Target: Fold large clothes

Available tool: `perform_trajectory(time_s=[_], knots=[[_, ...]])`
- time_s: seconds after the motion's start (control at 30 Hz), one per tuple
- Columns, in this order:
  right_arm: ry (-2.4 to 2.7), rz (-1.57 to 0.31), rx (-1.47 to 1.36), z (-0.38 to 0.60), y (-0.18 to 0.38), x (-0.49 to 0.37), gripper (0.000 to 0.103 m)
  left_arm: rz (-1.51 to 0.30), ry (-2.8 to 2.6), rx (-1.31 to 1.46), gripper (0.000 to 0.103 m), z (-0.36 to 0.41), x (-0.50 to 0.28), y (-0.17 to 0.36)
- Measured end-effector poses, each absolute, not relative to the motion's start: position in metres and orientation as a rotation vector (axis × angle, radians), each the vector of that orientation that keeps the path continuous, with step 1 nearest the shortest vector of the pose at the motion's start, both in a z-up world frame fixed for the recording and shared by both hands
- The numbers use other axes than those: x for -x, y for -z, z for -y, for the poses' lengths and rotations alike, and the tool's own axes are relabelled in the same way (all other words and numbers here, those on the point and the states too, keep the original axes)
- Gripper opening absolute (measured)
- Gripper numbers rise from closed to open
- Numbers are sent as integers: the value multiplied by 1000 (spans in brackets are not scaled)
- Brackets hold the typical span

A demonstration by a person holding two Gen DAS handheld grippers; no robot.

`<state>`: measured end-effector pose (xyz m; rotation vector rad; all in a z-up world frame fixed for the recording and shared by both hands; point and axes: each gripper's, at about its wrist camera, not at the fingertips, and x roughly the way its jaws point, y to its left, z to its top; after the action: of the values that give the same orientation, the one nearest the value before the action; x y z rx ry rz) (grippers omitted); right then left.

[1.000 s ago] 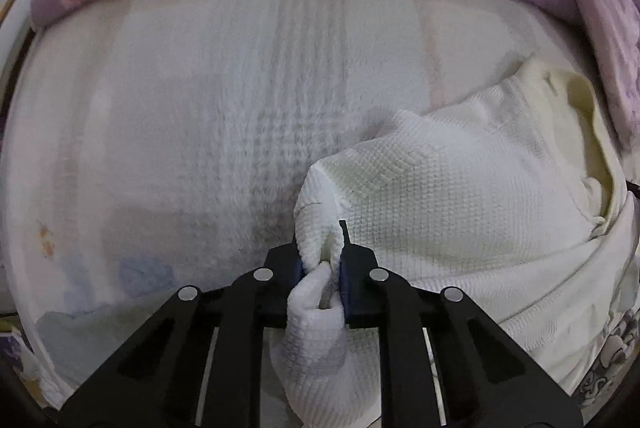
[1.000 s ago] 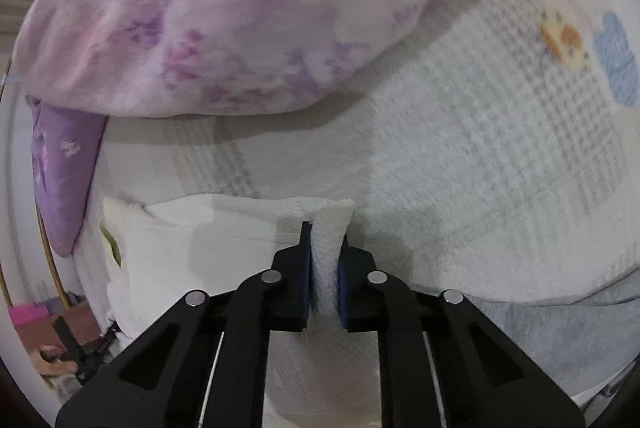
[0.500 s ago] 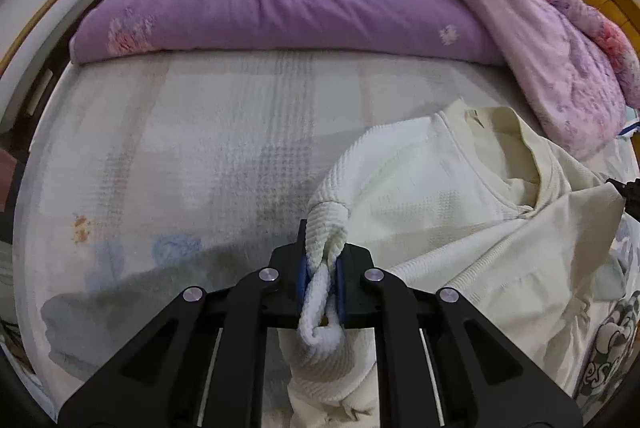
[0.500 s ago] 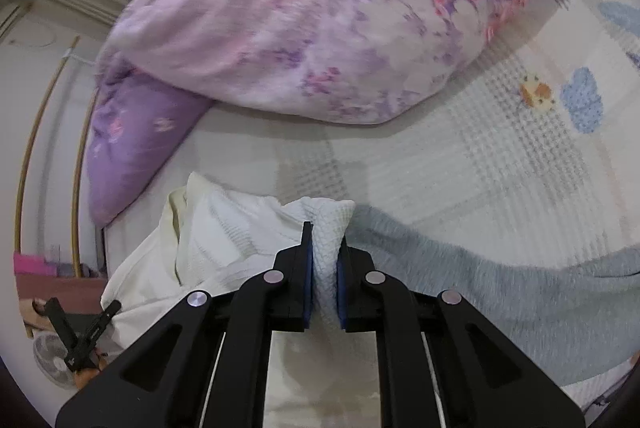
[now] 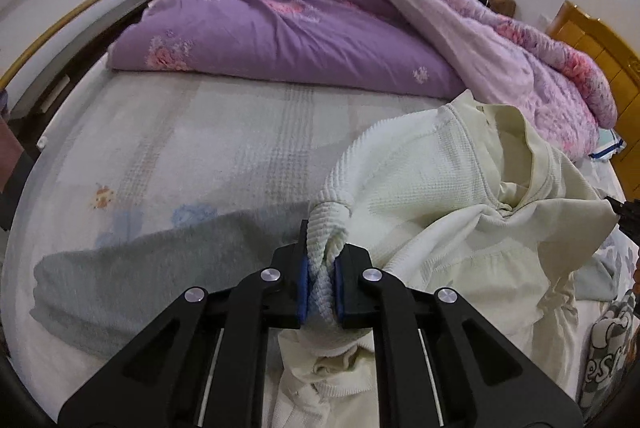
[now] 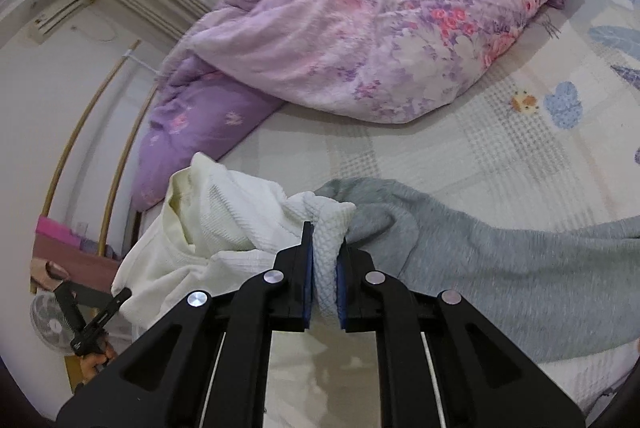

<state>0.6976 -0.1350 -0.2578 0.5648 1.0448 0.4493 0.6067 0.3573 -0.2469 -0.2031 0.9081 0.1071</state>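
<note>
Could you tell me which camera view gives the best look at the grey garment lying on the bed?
The right wrist view: the grey garment stretches broadly across the sheet beside the right gripper, with its bunched end visible. The left wrist view shows only a flat grey strip partly hidden behind the left gripper and cream garment.

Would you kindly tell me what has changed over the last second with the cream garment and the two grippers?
Both grippers have lifted the cream waffle-knit garment up off the bed sheet, uncovering a grey garment beneath. The left gripper and right gripper stayed clamped on its bunched edges; the purple duvet has not moved.
</note>
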Motion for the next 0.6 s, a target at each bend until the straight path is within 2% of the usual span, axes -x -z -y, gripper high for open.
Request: perform_trajectory(time_s=[0.4, 0.6], knots=[[-532, -936, -526, 160, 238, -606, 8, -796, -74, 209, 8, -349, -515, 243], [-565, -925, -513, 174, 227, -531, 8, -815, -74, 272, 8, -350, -447, 254]])
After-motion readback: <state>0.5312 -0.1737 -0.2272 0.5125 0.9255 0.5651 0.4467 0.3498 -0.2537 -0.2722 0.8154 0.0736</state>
